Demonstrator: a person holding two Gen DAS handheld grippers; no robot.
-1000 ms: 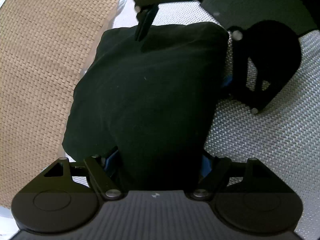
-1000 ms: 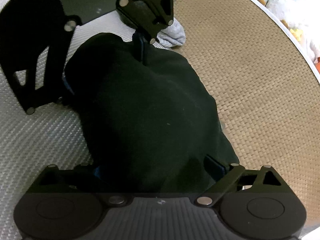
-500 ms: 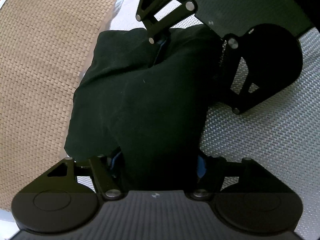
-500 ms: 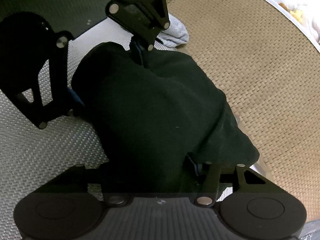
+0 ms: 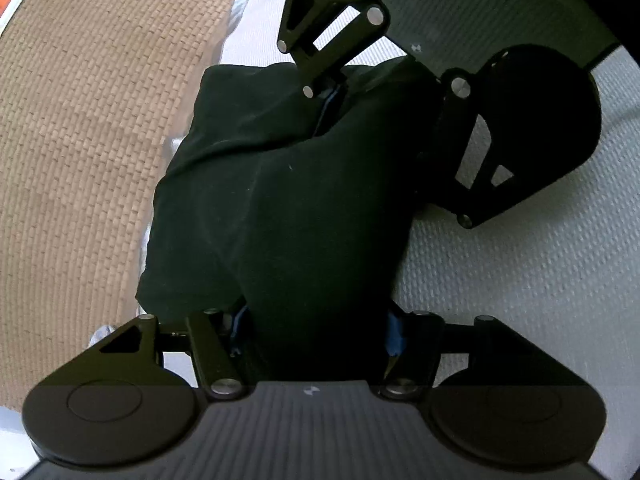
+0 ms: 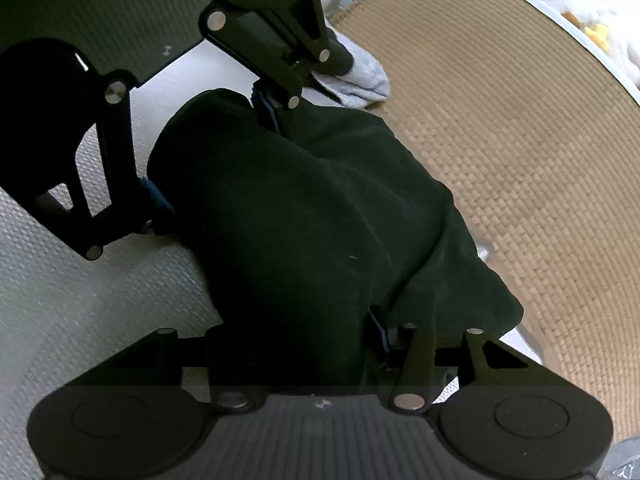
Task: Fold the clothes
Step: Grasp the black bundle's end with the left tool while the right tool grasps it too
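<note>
I have the woven tan mat (image 5: 88, 152) on one side and the white textured cover (image 5: 520, 280) on the other, and the black garment (image 5: 288, 208) sits bunched on the cover right at its border with the mat, carried between my two tools. My left gripper (image 5: 316, 332) has its fingers closed around one end of the bundle, and my right gripper (image 6: 316, 344) is clamped on the opposite end. I worry the loose flap (image 6: 472, 304) hanging toward the mat could drag and open the fold, and uneven pulling might slip the thick cloth from either grip. A grey sock (image 6: 356, 76) lies near the far end.
</note>
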